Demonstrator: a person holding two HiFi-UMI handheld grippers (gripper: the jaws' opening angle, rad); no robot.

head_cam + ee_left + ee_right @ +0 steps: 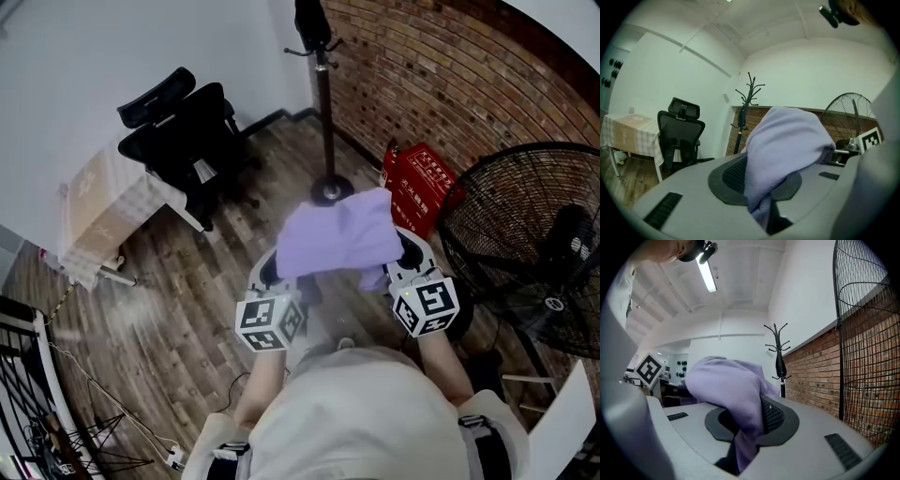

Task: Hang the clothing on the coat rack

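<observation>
left gripper (765, 208) / right gripper (739, 448) clamp lilac garment (342, 234) | bunched, draped between them

Looks like an office or studio room; black high-back office chair (183, 141) against the white wall (94, 56); small table (103, 211) under a checked cloth just beside it at the floor's left edge; wood-plank floor (178, 319); exposed brick wall (450, 75) along the right edge; coat rack (323, 94) near the far corner where brick meets white; big caged fan (534, 244) and red box (417, 183) by the brick; loose cables (94, 394) at the near-left corner; bare tube light (707, 273) on a white ceiling.
</observation>
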